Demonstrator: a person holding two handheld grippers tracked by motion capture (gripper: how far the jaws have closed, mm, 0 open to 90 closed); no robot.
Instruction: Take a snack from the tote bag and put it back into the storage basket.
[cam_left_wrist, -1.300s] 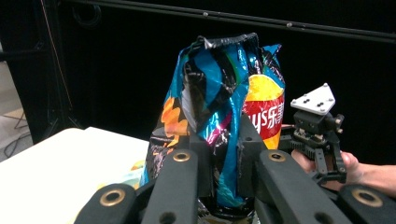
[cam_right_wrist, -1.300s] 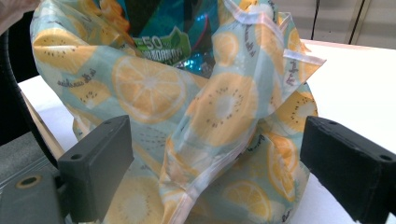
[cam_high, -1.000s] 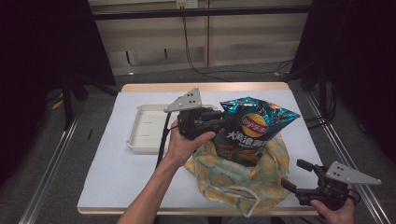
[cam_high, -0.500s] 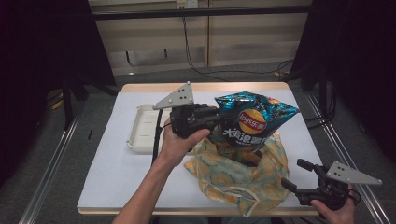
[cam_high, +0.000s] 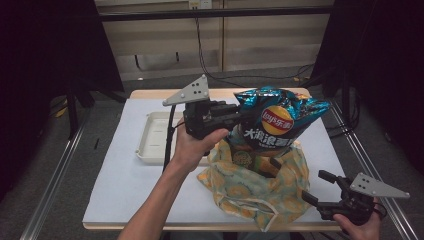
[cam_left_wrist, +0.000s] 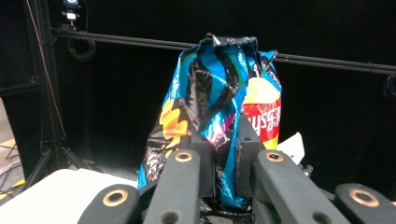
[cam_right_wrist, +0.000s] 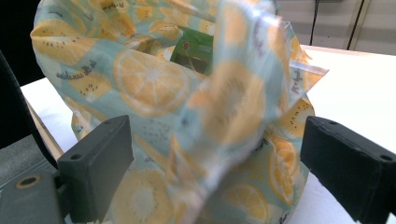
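A: Blue foil chip bag (cam_high: 277, 125) is higher than a second ago. We see the left gripper (cam_high: 239, 116) has carried it upward and its bottom edge is nearly free of the fruit-print bag (cam_high: 260, 187) below.

B: Grip state?

A: Left jaws nearly closed, pinching the chip bag's left edge; in the left gripper view the foil (cam_left_wrist: 219, 116) is squeezed between the two pads. Right gripper (cam_high: 320, 189) is spread wide with nothing held, sitting at the fruit-print bag's right side. In the right gripper view the cloth (cam_right_wrist: 196, 121) bulges between the jaws, but the pads don't press on it.

B: So what does the lift mean?

A: We read it as unpacking: chips coming out of the printed bag, almost clear. The white tray (cam_high: 150, 142) on the left of the white table (cam_high: 115, 200) looks like the likely drop spot, just a guess. Right gripper hasn't shifted.

B: Any text?

A: Red and yellow Lay's roundel with Chinese characters inside, then large white Chinese characters across the chip bag's front; we can't make those out with confidence. A green packet (cam_right_wrist: 195, 49) is still inside the printed bag, label too blurred. Small script on the bag fabric is unreadable too.
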